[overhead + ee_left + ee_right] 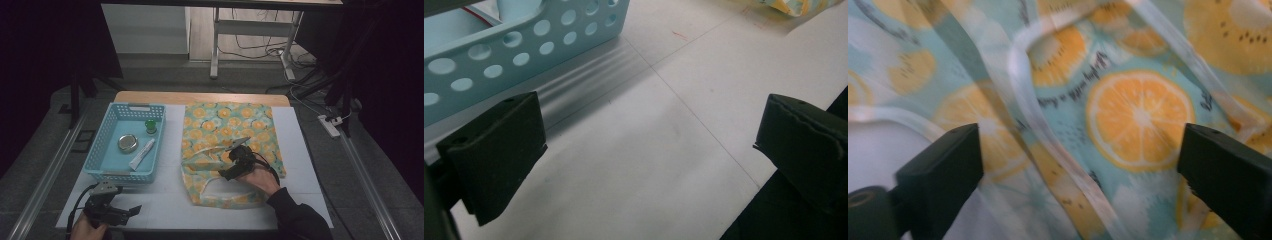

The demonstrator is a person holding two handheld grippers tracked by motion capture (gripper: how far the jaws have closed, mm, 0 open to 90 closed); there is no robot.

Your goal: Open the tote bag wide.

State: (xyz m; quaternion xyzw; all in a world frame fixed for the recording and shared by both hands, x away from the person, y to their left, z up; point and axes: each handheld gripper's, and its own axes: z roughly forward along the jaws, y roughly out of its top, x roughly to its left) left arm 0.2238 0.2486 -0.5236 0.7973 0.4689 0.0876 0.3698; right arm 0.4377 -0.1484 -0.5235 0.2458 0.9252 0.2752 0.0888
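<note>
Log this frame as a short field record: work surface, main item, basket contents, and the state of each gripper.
surface: white table
main item: orange-print fabric bag, lying flat, handles toward the person
basket: blue basket left of the bag, holding a round tin, a white tube and a green-capped bottle
left gripper: jaws open, over bare table near the basket's front
right gripper: jaws open over the bag, nothing held

Tote bag (227, 130): pale teal, orange citrus-slice print. Basket (111, 119): light blue, perforated. Table (165, 200): white. Gripper jaws: black.
</note>
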